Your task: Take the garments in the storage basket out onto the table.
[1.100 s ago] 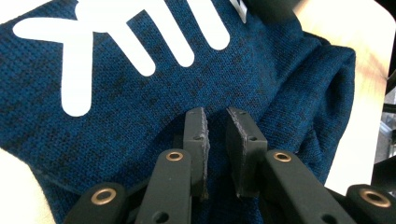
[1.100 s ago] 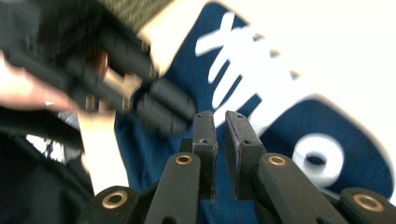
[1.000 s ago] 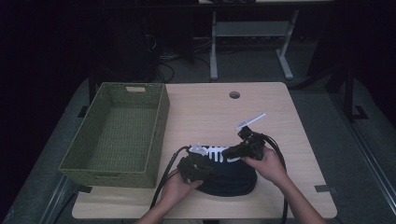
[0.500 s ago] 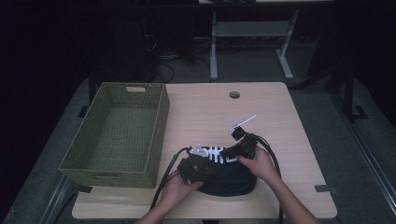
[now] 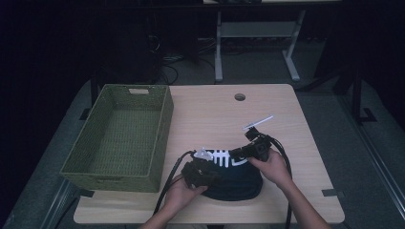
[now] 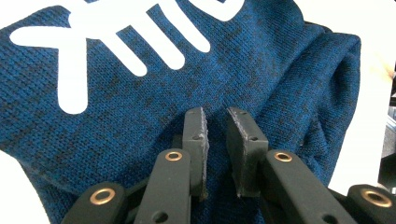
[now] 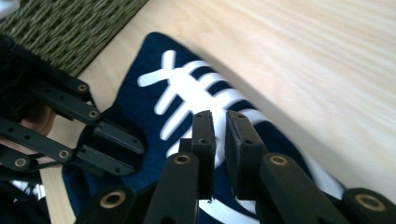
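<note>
High view, left gripper (image 5: 203, 167) and right gripper (image 5: 244, 153) over dark blue knit garment (image 5: 239, 181), both jaw pairs nearly together, nothing pinched, green basket (image 5: 95, 162) beside.

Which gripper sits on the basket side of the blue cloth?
The left gripper, at the blue cloth's edge nearest the green basket; the right gripper works its far side.

Dark blue knit garment (image 5: 236, 181) with a white fishbone print (image 5: 223, 157), bunched into a rounded heap, not flat. Lies on the near middle of the surface, just right of the green basket's near corner. Fabric is speckled blue-black knit (image 6: 140, 116), with a thick fold along one side; print faces up, its ribs running across the top (image 7: 196, 100).
</note>
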